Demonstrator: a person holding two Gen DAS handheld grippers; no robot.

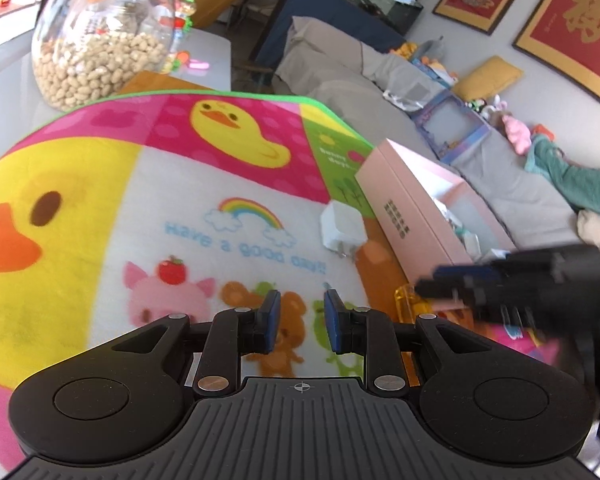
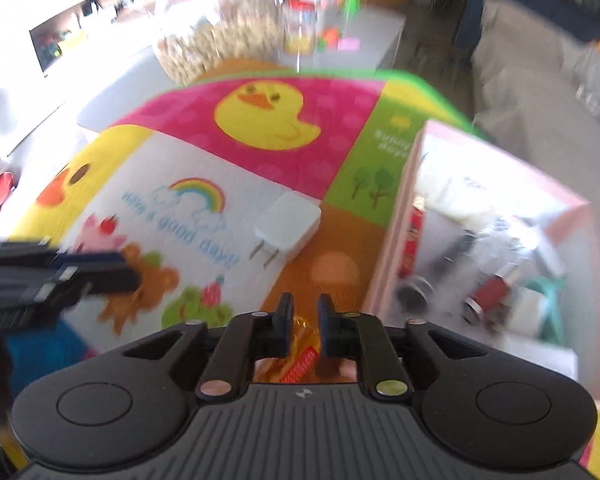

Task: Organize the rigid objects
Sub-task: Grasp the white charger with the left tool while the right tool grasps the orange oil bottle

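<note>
A white plug charger (image 1: 342, 230) (image 2: 288, 222) lies on the duck-print mat (image 1: 140, 184), beside an open pink box (image 1: 404, 196) (image 2: 388, 240) that holds several small bottles and items. My left gripper (image 1: 302, 300) hovers over the mat's bear print, open, with nothing between its fingers. My right gripper (image 2: 303, 304) is blurred and stands near the box's front corner, its jaws a narrow gap apart. A clear orange item with a red label (image 2: 300, 356) (image 1: 406, 300) lies just under it on the mat. Each gripper shows in the other's view: the right gripper (image 1: 424, 284) and the left gripper (image 2: 128, 268).
A big glass jar of peanuts (image 1: 100, 40) (image 2: 220, 48) stands at the mat's far edge, with small toys behind it. A grey sofa (image 1: 380, 80) strewn with toys and boxes runs along the right, past the pink box.
</note>
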